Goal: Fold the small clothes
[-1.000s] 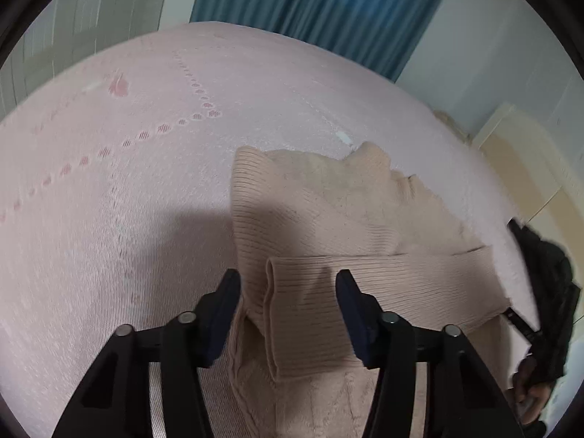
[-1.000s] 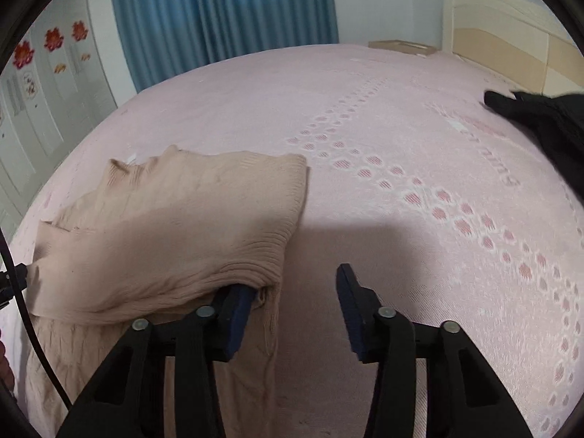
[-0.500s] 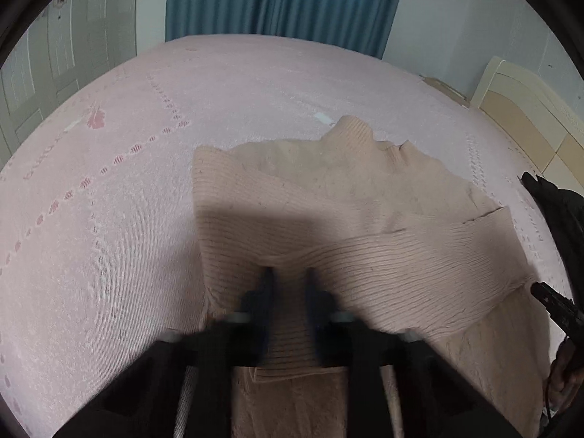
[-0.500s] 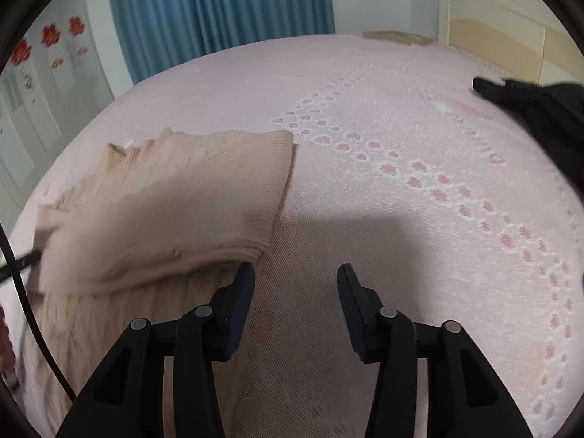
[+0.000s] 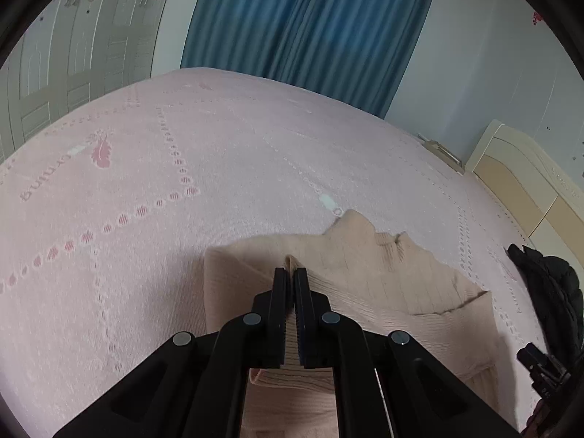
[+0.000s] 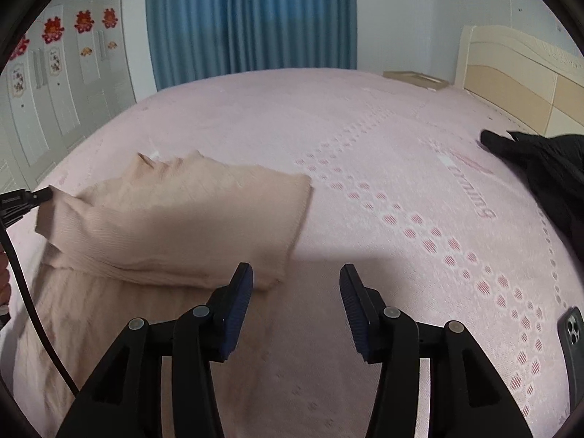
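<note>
A beige ribbed knit sweater [image 5: 383, 277] lies partly folded on the pink bed cover [image 5: 182, 146]. My left gripper [image 5: 290, 273] is shut on a pinched ridge of the sweater's folded sleeve, lifting it slightly. In the right wrist view the same sweater [image 6: 175, 215] lies to the left, its sleeve folded across the body. My right gripper [image 6: 295, 281] hovers beside the sweater's right edge with its jaws opening and nothing between them; its left pad [image 6: 239, 303] sits just over the sweater's edge.
A black garment [image 6: 540, 168] lies at the right side of the bed, also seen as a dark heap [image 5: 547, 292]. A phone [image 6: 575, 343] rests at the right edge. A black cable [image 6: 22, 273] crosses the left. Headboard [image 6: 518, 73] and blue curtains [image 6: 248, 18] stand behind.
My left gripper closed on the sweater's folded sleeve and raised it. My right gripper drew back from the sweater's edge, rose a little, and its jaws widened.
</note>
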`<state>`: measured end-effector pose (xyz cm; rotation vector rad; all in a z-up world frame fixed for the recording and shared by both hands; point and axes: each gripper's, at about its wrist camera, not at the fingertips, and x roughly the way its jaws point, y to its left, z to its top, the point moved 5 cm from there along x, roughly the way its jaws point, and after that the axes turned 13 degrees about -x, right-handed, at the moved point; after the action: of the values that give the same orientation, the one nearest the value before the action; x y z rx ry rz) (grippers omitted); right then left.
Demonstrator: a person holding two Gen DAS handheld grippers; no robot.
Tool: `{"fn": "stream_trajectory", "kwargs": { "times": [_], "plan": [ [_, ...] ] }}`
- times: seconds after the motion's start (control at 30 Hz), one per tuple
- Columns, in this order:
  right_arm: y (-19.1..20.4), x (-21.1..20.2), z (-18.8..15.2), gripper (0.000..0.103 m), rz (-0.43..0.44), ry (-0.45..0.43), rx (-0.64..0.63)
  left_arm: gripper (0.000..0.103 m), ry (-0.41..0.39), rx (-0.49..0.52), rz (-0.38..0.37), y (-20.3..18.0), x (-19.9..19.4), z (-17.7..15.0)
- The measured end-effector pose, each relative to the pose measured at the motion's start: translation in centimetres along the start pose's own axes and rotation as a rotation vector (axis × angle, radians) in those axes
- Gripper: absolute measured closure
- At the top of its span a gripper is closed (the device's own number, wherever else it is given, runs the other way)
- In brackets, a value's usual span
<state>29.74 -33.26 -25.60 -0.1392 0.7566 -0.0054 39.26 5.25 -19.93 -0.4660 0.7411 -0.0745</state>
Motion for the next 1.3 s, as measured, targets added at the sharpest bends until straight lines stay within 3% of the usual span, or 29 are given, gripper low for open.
{"fn": "stream_trajectory", "kwargs": {
  "times": [0.2,0.3,0.4,0.57,0.67,0.87,1.03,1.3],
  "plan": [
    [1.9,2.7,1.0,0.050,-0.028,0.031,-0.033,0.097,0.078,0.039,0.084,1.6,2.0,-2.4],
    [2.2,5.4,0.3,0.050,-0.080,0.145,-0.056,0.096,0.103,0.036,0.074,2.1,2.1,-3.4],
    [1.7,5.0,0.0,0.049,-0.060,0.133,-0.015,0.090,0.114,0.036,0.063,2.1,1.4,-3.4],
    [1.1,1.9,-0.9,0.048,-0.031,0.114,0.021,0.057,0.107,0.056,0.093,2.0,-0.9,-3.9],
    [1.5,-0.6,-2.1,0.048,0.009,0.126,0.030,0.043,0.072,0.065,0.099,2.2,-3.4,-4.8],
    [2.1,-7.0,-4.0,0.048,0.019,0.110,0.008,0.043,0.023,0.062,0.126,2.0,-10.0,-7.5],
    [2.3,-13.4,-5.4,0.048,-0.082,0.045,-0.013,0.043,-0.015,0.058,0.134,1.7,-15.6,-9.7],
    [3.3,-18.6,-10.3,0.048,0.025,0.061,-0.011,0.043,-0.018,0.047,0.145,2.3,-21.8,-14.4]
  ]
}}
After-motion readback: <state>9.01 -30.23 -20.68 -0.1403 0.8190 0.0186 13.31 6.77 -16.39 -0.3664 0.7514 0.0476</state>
